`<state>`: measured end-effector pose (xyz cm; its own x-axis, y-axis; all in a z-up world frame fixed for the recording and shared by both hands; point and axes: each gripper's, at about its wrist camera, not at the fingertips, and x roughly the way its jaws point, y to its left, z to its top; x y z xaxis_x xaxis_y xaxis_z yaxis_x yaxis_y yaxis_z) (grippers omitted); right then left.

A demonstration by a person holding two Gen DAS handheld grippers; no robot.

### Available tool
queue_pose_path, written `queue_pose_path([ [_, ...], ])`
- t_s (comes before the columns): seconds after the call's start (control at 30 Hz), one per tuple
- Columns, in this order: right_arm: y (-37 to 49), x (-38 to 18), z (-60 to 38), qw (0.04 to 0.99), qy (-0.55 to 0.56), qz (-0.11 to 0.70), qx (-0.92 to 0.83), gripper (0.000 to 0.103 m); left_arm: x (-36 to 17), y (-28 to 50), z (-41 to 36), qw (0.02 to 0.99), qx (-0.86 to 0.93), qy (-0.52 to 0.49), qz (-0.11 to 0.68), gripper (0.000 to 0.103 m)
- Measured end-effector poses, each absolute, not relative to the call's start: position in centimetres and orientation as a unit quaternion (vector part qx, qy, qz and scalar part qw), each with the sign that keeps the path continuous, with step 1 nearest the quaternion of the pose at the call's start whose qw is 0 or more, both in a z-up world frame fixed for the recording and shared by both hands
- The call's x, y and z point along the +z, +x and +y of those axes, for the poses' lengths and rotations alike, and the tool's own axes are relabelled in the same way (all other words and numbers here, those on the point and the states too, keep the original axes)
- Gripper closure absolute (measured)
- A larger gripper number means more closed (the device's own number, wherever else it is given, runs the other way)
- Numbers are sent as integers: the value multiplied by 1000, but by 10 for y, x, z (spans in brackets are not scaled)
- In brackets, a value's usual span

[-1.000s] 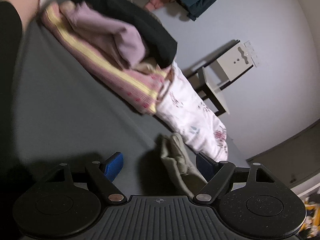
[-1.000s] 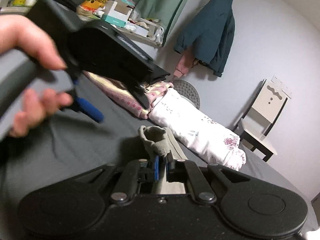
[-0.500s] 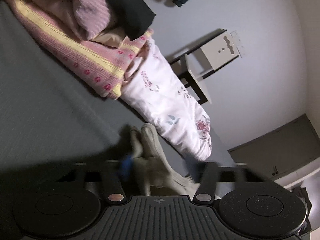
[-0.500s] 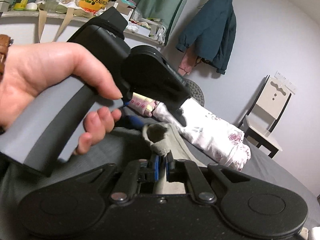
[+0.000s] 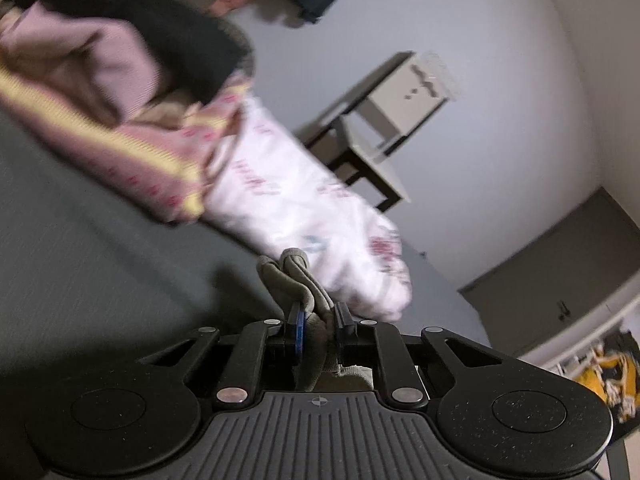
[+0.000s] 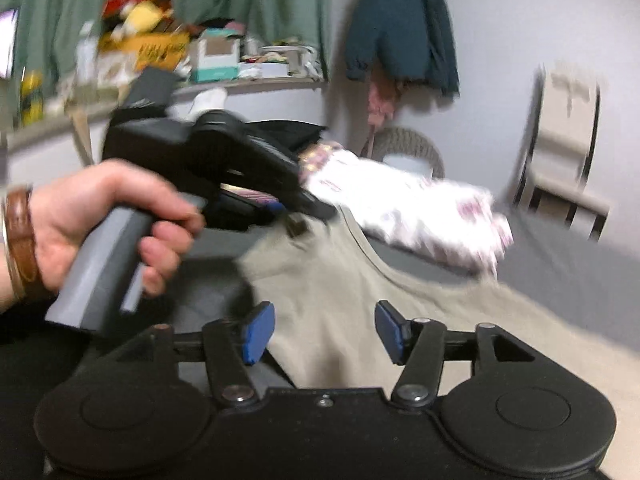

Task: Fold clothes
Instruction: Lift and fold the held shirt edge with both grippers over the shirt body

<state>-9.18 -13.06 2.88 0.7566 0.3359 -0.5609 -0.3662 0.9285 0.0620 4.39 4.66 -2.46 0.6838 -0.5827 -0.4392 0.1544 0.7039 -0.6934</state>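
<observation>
Left gripper (image 5: 318,322): pressed together on a bunched fold of the beige top (image 5: 296,280), lower centre.
Right gripper (image 6: 324,330): spread, above the top (image 6: 340,288), apparently untouched.
Bed (image 5: 80,248): top spread on it.
Pile (image 5: 120,92): clothes seen upper left, blurred.

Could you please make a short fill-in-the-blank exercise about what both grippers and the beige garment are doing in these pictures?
1. The left gripper is ____ on a bunched edge of the beige garment.
2. The right gripper has its jaws ____, with the beige garment lying between them.
3. The beige garment lies on a dark ____ bed sheet.
4. A dark teal jacket hangs on the ____.

Missing words: shut; open; grey; wall
</observation>
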Motion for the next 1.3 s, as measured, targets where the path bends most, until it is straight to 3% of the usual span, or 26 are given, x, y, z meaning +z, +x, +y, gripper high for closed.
queue_pose_path([
  [0.23, -67, 28, -244, 909, 98, 363, 180, 38, 5, 28, -11, 867, -260, -272, 326, 89],
  [0.53, -25, -15, -340, 849, 349, 355, 179, 42, 4, 15, -82, 883, -235, -223, 339, 89],
  [0.6, -13, -21, -343, 848, 345, 364, 173, 58, 8, 13, -75, 887, -222, -231, 332, 89],
  [0.67, -3, -23, -343, 838, 354, 375, 179, 63, 17, 10, -67, 893, -213, -230, 324, 89],
  [0.73, 10, -21, -335, 829, 356, 386, 192, 75, 27, 6, -58, 898, -208, -227, 315, 89],
  [0.87, 46, -12, -301, 820, 321, 427, 207, 80, 40, 5, -43, 899, -204, -240, 304, 89],
  [1.0, 85, -32, -268, 775, 358, 480, 204, 93, 47, 5, -44, 899, -211, -234, 305, 89],
  [1.3, 106, -83, -274, 681, 495, 515, 159, 97, 52, 0, -69, 888, -258, -242, 293, 89],
])
